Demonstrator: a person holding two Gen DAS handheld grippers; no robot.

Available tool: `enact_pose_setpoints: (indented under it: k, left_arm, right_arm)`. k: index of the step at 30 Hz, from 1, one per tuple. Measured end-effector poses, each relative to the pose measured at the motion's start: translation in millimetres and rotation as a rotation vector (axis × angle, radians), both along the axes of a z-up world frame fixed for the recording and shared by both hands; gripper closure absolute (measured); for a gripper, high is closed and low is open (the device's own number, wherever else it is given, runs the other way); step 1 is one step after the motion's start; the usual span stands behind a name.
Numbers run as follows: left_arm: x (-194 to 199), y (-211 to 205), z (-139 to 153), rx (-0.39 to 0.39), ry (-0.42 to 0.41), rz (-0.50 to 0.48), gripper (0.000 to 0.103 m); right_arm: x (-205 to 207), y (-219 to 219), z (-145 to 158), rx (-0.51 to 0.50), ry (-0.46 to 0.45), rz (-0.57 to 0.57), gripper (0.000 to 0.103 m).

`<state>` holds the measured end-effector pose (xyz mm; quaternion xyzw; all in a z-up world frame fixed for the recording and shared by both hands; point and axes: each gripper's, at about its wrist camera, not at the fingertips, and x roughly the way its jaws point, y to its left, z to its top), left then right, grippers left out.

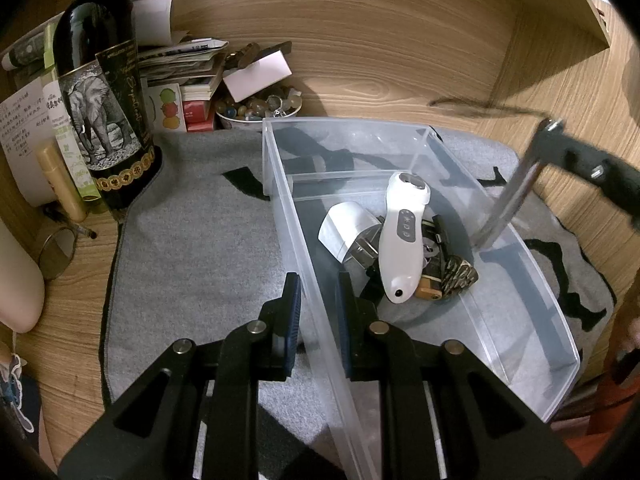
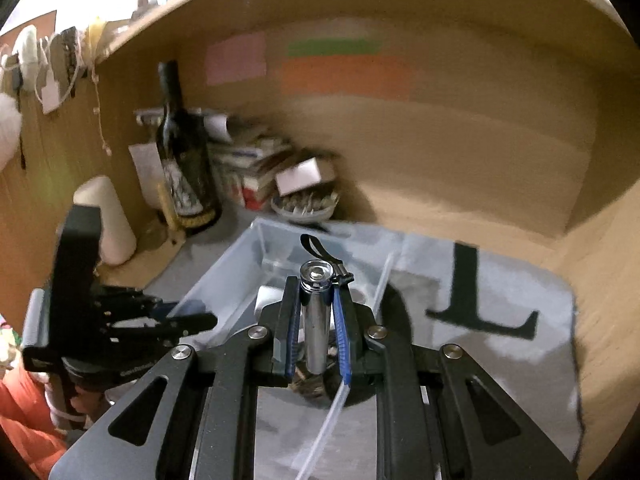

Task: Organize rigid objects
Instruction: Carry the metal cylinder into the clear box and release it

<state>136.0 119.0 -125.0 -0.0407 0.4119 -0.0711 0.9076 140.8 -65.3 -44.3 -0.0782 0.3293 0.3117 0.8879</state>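
Chrome glints from a metal cylinder (image 2: 316, 320) pinched between the right gripper (image 2: 316, 320) pads above the clear plastic bin (image 1: 316, 280); the left gripper (image 1: 318, 300) clamps the bin's near wall. Inside lie a white handheld device (image 1: 402, 236) and charger (image 1: 346, 232), on a grey mat (image 1: 192, 240).

The desk (image 1: 72, 364) is light wood, with wooden walls (image 1: 380, 60) at the back and right side. A grey cloth (image 1: 192, 248) with black marks covers its middle. Coloured paper notes (image 2: 344, 76) stick on the back wall. A dark bottle (image 1: 100, 80) and piled papers (image 1: 180, 60) fill the back left corner.
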Motion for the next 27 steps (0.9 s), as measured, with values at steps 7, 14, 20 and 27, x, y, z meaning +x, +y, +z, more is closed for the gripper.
enact_pose_setpoints:
  k: [7,14,20,27]
  left_arm:
    - [0,0,0,-0.002,0.001,0.0,0.087]
    - [-1,1,0,-0.007,0.002,0.0,0.087]
    - [-1,1,0,-0.008,0.002,0.0,0.087]
    - [-1,1,1,-0.008,0.005,0.002,0.087]
  right_arm:
    - [19,13,-16,-0.042,0.046,0.01,0.089]
    - [34,26,-21,-0.078,0.048,0.011,0.087]
    - [42,29,-30,-0.11,0.084,0.006,0.079]
    - [36,23,-24,-0.081,0.056,-0.001,0.064]
